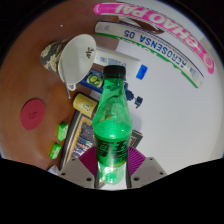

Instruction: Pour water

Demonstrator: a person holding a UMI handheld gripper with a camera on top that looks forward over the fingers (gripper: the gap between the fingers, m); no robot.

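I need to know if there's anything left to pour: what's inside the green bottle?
The green bottle, standing between the gripper fingers with its green cap on, glows evenly green. No liquid level shows, and the label covers its lower part, so its contents cannot be told.

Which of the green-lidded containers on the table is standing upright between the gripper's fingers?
The tall green bottle, held upright in the gripper. The other green-capped container lies beyond and beside it, among the clutter.

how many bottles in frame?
1. A green plastic bottle with a green cap stands between the fingers, which press its lower part. Clutter to its left could hide others; none is identifiable there.
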